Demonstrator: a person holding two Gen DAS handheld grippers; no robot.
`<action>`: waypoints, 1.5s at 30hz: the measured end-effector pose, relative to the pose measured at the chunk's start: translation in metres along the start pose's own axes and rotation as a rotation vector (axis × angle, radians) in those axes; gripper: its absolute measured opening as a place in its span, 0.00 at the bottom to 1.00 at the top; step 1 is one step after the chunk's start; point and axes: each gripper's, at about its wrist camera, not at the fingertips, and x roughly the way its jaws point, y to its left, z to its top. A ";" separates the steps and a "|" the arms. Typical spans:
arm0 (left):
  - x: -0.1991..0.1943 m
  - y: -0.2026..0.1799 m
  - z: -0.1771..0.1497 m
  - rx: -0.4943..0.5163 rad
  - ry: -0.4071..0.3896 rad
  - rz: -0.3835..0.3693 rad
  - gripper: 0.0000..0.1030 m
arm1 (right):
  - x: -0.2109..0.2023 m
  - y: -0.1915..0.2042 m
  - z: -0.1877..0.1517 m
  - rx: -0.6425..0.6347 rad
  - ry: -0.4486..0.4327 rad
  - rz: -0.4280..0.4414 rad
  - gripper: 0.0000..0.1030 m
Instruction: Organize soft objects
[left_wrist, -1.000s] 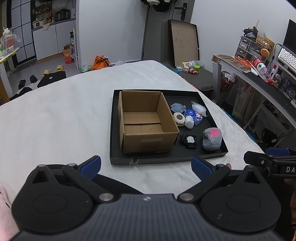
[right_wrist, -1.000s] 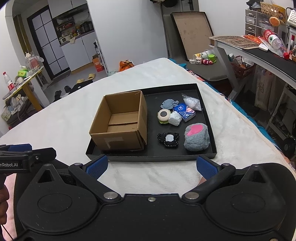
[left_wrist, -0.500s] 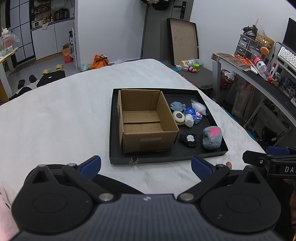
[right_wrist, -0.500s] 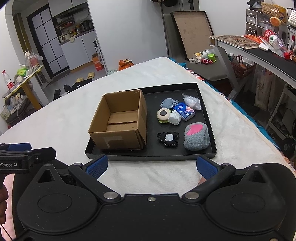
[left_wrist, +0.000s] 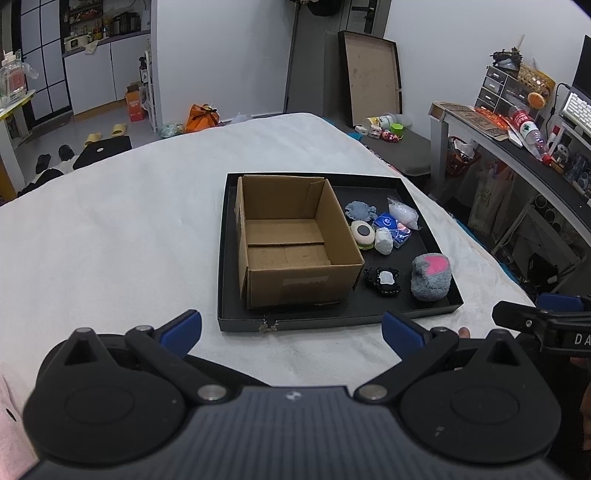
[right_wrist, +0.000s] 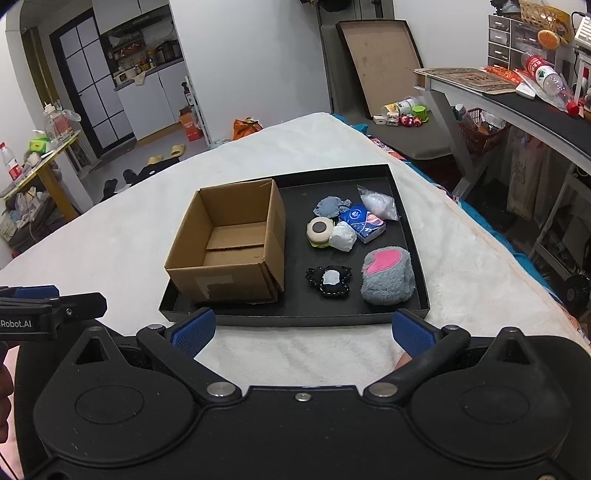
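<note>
Black tray (left_wrist: 424, 314) on the white bedcover: empty cardboard box (left_wrist: 291, 236) at its left, soft objects, including a grey plush (right_wrist: 388, 277), at the box's right. Left gripper (left_wrist: 291, 332) and right gripper (right_wrist: 301, 328) hover before the tray, fingers spread wide, grasping nothing.

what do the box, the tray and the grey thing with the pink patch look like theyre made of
Box: corrugated cardboard, plain matte brown, with folded flaps and a pale tape strip on the front.
Tray: probably rigid board or plastic, matte black; thin upright walls, hard to tell which.
Grey thing: fuzzy plush or fleece with a smoother pink fabric patch.
</note>
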 end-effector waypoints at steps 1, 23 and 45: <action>0.002 0.000 0.001 -0.001 0.002 0.006 1.00 | 0.002 -0.001 0.000 0.004 0.000 -0.001 1.00; 0.061 0.021 0.015 -0.053 0.064 0.037 1.00 | 0.053 -0.033 0.011 0.144 0.010 -0.067 1.00; 0.122 0.047 0.037 -0.135 0.060 0.078 0.88 | 0.142 -0.051 0.034 0.163 0.103 -0.205 1.00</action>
